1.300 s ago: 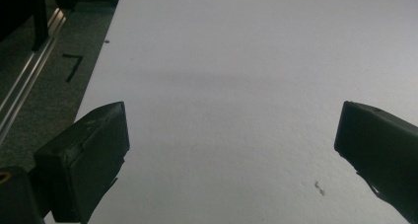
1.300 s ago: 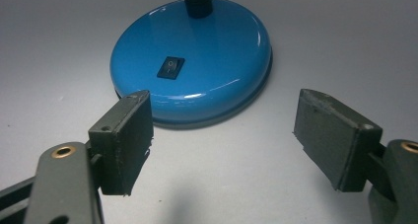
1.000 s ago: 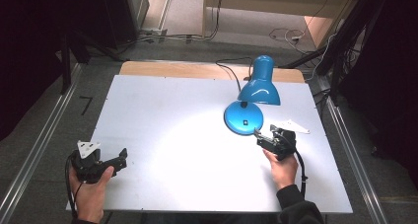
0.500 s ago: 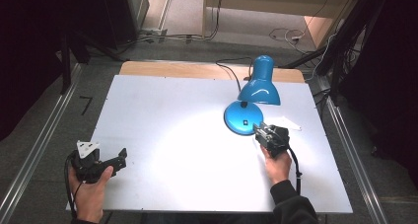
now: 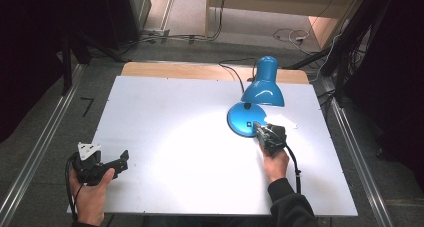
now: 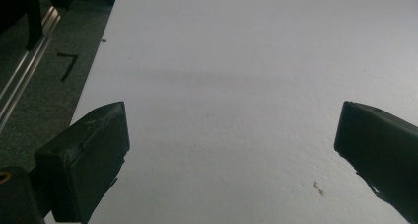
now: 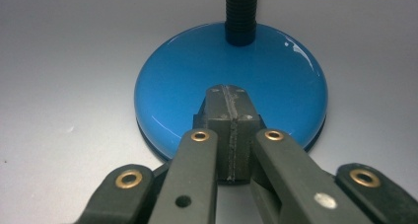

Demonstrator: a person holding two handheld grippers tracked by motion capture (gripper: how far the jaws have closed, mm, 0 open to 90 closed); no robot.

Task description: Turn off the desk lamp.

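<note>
I've brought my right gripper point(image 5: 258, 127) in leftward across the table, off the white paper slip point(image 5: 286, 123) it covered a second ago and up onto the near right rim of the blue lamp base point(image 5: 246, 119). Its jaws have just been closing and now meet pad to pad over that base, nothing between them.

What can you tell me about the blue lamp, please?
The lamp is glossy blue, seemingly painted metal: a round domed base, a black ribbed neck and a cone shade tipped down. It is lit and stands at the table's far right, a black cord trailing behind. The shut right gripper rests over the base's near side.
</note>
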